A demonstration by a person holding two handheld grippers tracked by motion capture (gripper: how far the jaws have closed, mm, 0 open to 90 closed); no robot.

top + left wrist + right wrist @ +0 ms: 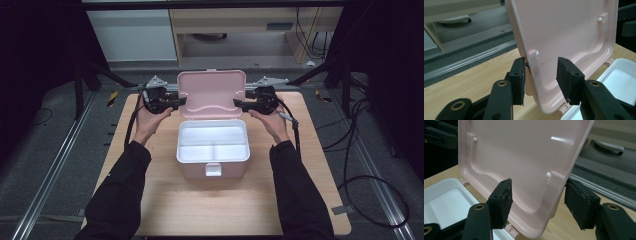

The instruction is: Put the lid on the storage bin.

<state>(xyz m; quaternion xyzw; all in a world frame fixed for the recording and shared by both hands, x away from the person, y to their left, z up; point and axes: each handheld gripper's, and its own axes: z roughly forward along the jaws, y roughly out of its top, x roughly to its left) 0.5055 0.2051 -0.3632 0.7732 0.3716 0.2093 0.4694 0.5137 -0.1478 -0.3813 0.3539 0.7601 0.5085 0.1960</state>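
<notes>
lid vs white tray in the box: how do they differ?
Colour: the lid is pink, the white tray white. Pose: the lid stands open and upright behind the box; the tray lies flat inside it. Form: the lid's inside is one shallow panel; the tray is split into compartments. Both look like smooth plastic with rounded corners.

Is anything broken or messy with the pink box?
Nothing stands out. The lid stands open and whole, the white tray sits straight in the box, and nothing is spilled on the table.

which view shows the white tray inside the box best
The high view: the white tray shows whole inside the pink box, dividers included. The left gripper view and right gripper view each catch one corner of it beside the raised lid.
</notes>
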